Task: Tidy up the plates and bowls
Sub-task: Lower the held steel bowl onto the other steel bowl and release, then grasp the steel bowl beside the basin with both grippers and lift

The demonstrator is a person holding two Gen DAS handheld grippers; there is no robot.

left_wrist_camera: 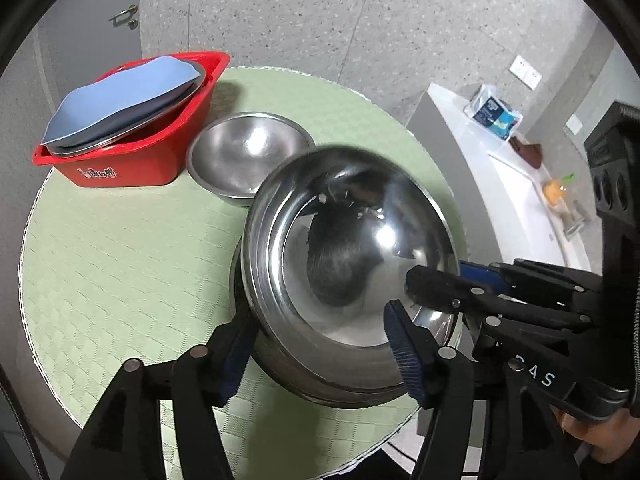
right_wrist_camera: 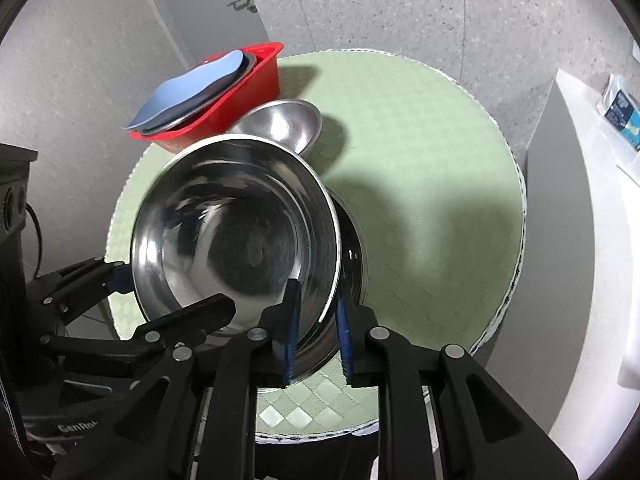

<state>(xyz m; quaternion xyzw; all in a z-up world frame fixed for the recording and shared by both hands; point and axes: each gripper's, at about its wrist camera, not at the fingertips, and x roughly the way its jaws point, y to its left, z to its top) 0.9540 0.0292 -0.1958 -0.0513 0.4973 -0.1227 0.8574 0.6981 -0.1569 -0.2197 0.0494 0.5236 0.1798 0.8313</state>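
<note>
Green table point(left_wrist_camera: 120, 260) fills both views, and mid-frame both grippers, left point(left_wrist_camera: 320, 344) and right point(right_wrist_camera: 316, 320), pinch the tilted bowl's point(left_wrist_camera: 352, 240) rim, likely to stack it in another under it.

Round green table point(left_wrist_camera: 120, 264), white counter point(left_wrist_camera: 500, 168), door handle point(left_wrist_camera: 124, 14)

Left wrist view: letters "AS" on the right gripper point(left_wrist_camera: 430, 292) body, right of the left fingers. Right wrist view: "GenRo", cut off, on the left gripper point(right_wrist_camera: 176, 292) body, lower left. White print on red basin point(left_wrist_camera: 132, 160), pack point(left_wrist_camera: 494, 114) label: unreadable.
</note>
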